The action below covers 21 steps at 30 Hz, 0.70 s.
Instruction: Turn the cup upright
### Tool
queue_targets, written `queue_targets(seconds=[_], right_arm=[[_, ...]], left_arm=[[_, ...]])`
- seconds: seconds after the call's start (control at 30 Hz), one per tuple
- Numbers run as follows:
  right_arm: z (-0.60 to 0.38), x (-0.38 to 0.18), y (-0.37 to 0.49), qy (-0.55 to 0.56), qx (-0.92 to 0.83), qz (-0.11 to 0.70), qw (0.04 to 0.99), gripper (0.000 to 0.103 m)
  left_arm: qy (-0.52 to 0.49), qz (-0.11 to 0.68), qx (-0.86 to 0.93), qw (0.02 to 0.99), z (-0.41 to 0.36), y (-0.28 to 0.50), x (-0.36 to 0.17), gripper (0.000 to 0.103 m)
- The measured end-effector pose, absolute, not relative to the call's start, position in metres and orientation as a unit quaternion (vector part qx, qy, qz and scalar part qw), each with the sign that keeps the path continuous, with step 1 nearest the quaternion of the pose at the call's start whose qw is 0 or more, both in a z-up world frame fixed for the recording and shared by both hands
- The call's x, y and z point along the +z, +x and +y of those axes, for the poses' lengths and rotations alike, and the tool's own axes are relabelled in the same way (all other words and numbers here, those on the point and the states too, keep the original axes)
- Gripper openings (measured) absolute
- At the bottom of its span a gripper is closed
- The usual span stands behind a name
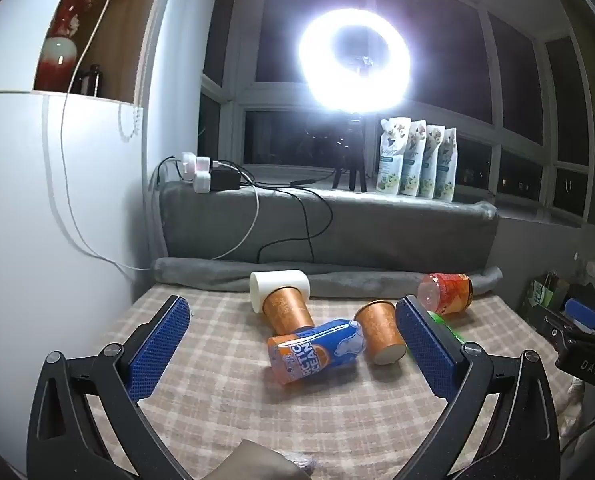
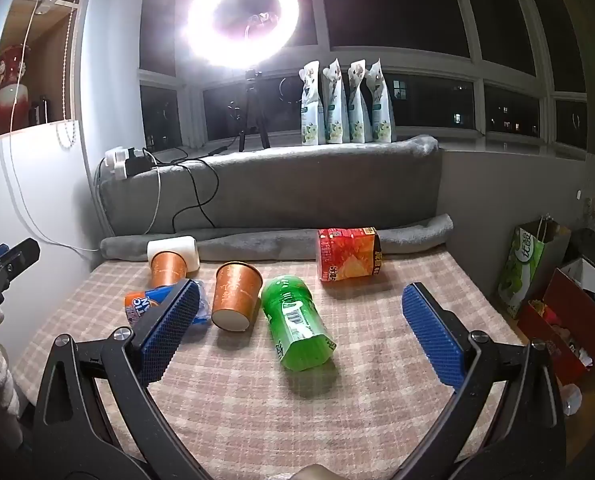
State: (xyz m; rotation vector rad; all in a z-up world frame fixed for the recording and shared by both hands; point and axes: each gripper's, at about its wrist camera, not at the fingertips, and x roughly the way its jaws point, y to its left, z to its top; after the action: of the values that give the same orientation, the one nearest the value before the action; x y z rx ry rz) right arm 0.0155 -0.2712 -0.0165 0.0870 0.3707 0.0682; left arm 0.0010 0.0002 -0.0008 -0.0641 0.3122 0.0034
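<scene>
both grippers hover low over the checked cloth (image 2: 257, 400), jaws spread wide and holding nothing. the left gripper (image 1: 293, 342) and the right gripper (image 2: 299, 330) each look forward at the same litter of tipped-over things.

the cup to be stood up, as i read it, is the free copper cup (image 2: 235, 298), lying on its side near the middle of the cloth. its white base points back toward the grippers and its open mouth faces the grey cushion (image 2: 297, 184), so its long axis runs roughly along the line of reach, not across it. a second copper cup (image 2: 168, 270) lies farther back with its mouth pushed into a white holder (image 2: 173, 254); which of the two is meant i cannot say for sure, but the free one looks the likelier.

from the left wrist view that cup (image 1: 379, 334) sits just inside the right-hand blue pad (image 1: 427, 346), close beside the blue can (image 1: 317, 350). from the right wrist view it lies just right of that gripper's left pad (image 2: 169, 334), with the green bottle (image 2: 297, 326) close on its other side. the red canister (image 2: 347, 254) rests well behind.

the right gripper seems a little nearer. a closing pinch would have to come across the cup's sides, then swing the base down.
</scene>
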Motion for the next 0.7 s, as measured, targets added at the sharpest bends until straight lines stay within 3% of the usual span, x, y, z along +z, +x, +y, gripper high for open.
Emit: queue_targets(seconds=[0.7], right_arm=[[-0.284,-0.021,0.017,0.054,0.03,0.187,0.98,0.103]], left_arm=[[-0.026,0.156,0.021,0.987,0.0,0.005,-0.01,0.102]])
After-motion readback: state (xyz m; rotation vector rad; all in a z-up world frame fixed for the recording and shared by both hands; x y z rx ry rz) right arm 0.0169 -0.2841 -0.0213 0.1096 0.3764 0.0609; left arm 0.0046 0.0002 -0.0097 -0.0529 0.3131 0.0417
